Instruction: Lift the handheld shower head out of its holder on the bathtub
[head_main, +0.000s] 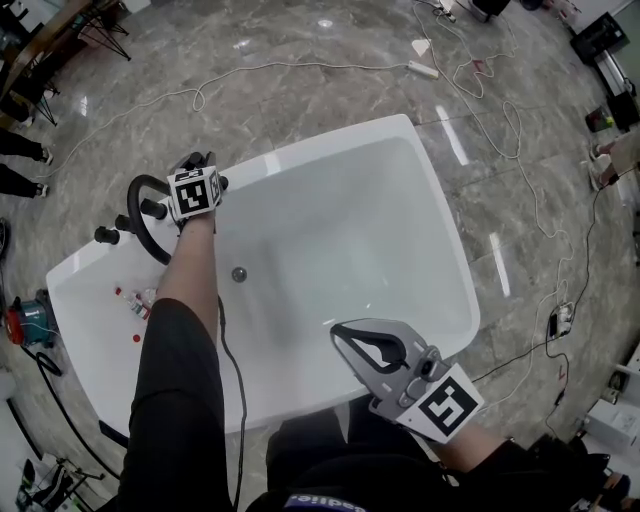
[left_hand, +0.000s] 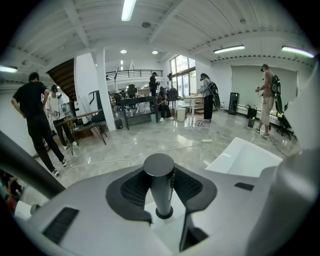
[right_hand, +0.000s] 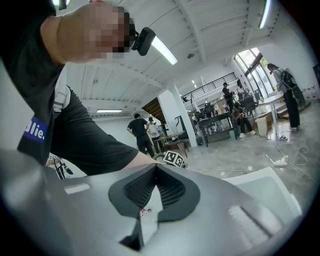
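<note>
Nearest you, at the lower right of the head view, your right gripper (head_main: 340, 338) hangs over the near rim of the white bathtub (head_main: 300, 152). Its jaws are closed tip to tip on nothing. Its own view confirms this: the pads (right_hand: 138, 190) meet at a point, and only white tub shows through the slit below them.

Farther off, at the upper left of the head view, your left gripper (head_main: 192, 175) is at the tub's far deck, just beside a black looped spout (head_main: 131, 205) and black knobs (head_main: 106, 236). The head view does not show what the jaws work on, because the marker cube and your hand cover it. Only the left gripper view does. There the shower head (left_hand: 160, 187), a dark flat-topped cylinder, stands upright in its holder (left_hand: 164, 214) on the white deck, squarely between the jaws. The ribbed pads (left_hand: 132, 190) lie against it on both sides, so the jaws are closed on it. It sits in the holder, not lifted.

Beyond the tub, cables (head_main: 250, 70) trail over the marble floor (head_main: 300, 40). People (left_hand: 35, 115) stand at the far tables.
</note>
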